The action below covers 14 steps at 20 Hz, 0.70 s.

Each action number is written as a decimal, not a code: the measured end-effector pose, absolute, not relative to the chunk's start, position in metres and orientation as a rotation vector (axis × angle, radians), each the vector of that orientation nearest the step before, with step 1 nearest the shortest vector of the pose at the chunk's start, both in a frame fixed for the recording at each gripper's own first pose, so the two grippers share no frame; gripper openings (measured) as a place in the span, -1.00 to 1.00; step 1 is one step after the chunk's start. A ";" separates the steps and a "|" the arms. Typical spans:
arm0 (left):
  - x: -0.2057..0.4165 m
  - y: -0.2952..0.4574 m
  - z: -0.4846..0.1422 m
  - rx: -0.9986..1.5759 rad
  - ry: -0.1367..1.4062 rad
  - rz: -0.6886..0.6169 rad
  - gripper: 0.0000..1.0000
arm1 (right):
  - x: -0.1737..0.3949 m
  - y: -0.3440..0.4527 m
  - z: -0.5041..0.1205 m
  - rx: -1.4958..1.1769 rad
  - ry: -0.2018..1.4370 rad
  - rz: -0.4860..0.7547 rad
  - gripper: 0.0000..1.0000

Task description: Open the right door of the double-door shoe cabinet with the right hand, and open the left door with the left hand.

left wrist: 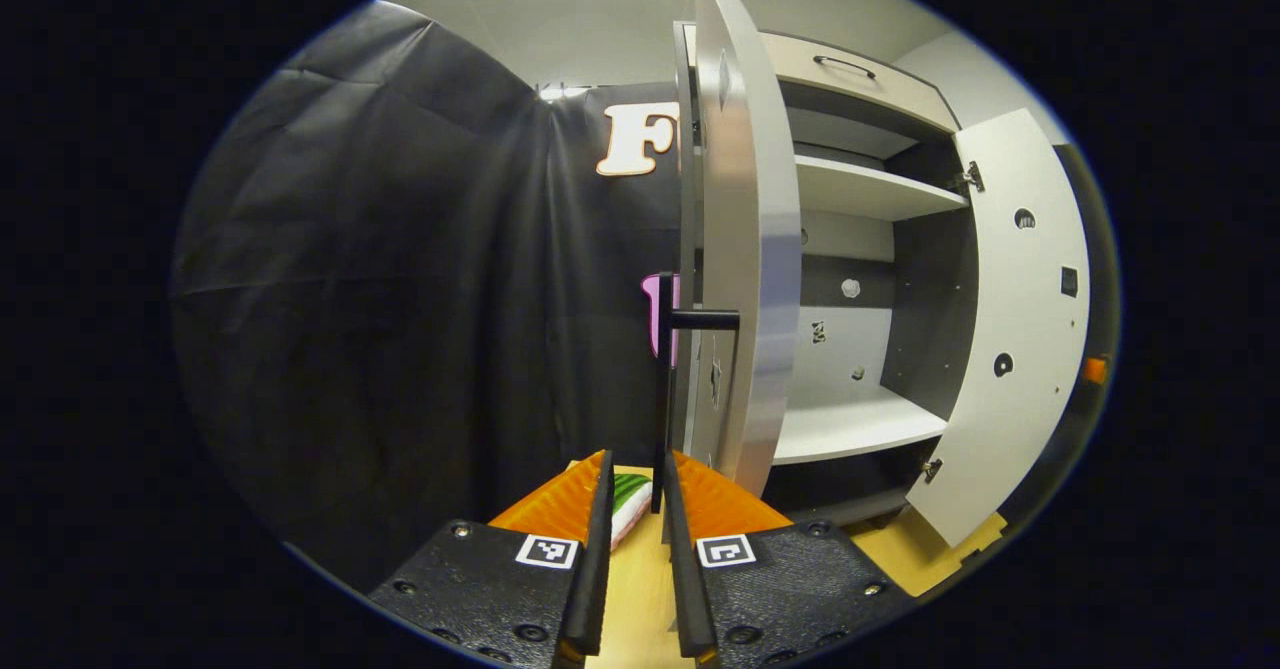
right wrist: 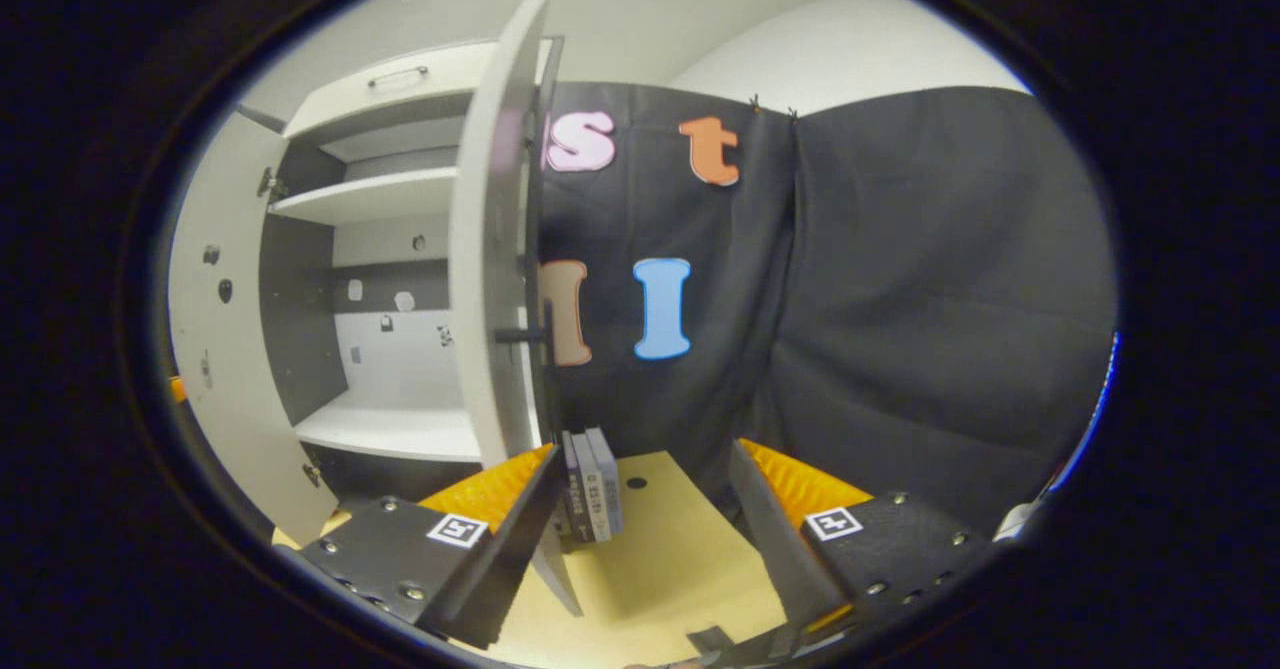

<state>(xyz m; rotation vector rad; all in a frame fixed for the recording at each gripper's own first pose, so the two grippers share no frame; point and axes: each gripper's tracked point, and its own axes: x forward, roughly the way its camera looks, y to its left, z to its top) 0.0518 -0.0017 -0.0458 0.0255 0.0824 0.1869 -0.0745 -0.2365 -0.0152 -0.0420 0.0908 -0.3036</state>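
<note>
In the left gripper view, our left tongs (left wrist: 636, 494) are nearly closed, with only a thin gap, and the lower end of the black handle (left wrist: 664, 389) stands between the tips; we cannot tell if both fingers press on it. Just beyond the tongs, the left door (left wrist: 745, 249) stands open, edge toward us. Farther, behind it, we see the white shelves (left wrist: 850, 429) of the shoe cabinet (left wrist: 860, 74), and the right door (left wrist: 1015, 319) swung wide on the far side.

In the right gripper view, our right tongs (right wrist: 645, 494) are wide open and hold nothing. Near the left finger is the edge of the open right door (right wrist: 490, 249). Between the fingers, on the wooden counter (right wrist: 660, 549), stand some grey flat boxes (right wrist: 592, 497).
</note>
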 end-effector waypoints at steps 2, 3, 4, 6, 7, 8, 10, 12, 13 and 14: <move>0.044 0.004 -0.043 0.042 0.081 0.212 -0.42 | -0.083 -0.214 0.003 -0.076 0.062 -0.277 0.92; 0.041 0.006 -0.041 0.043 0.078 0.223 -0.42 | -0.085 -0.202 0.007 -0.085 0.052 -0.254 0.92; 0.037 0.006 -0.037 0.038 0.076 0.233 -0.43 | -0.085 -0.186 0.011 -0.078 0.046 -0.214 0.92; 0.026 0.007 -0.025 0.019 0.059 0.252 -0.43 | -0.078 -0.151 0.021 -0.066 0.026 -0.135 0.99; 0.020 0.006 -0.017 0.007 0.045 0.258 -0.42 | -0.073 -0.132 0.024 -0.065 0.016 -0.096 0.99; 0.015 0.002 -0.009 -0.002 0.033 0.258 -0.42 | -0.068 -0.116 0.027 -0.065 0.011 -0.061 0.99; 0.004 -0.007 0.003 -0.008 0.020 0.243 -0.37 | -0.058 -0.091 0.024 -0.069 0.013 0.009 0.99; -0.004 -0.023 0.015 -0.001 0.014 0.214 -0.37 | -0.047 -0.065 0.017 -0.087 0.022 0.058 0.92; -0.005 -0.032 0.021 0.002 0.004 0.197 -0.37 | -0.040 -0.055 0.014 -0.093 0.031 0.078 1.00; -0.003 -0.042 0.028 -0.002 -0.004 0.182 -0.37 | -0.033 -0.044 0.012 -0.092 0.041 0.090 0.99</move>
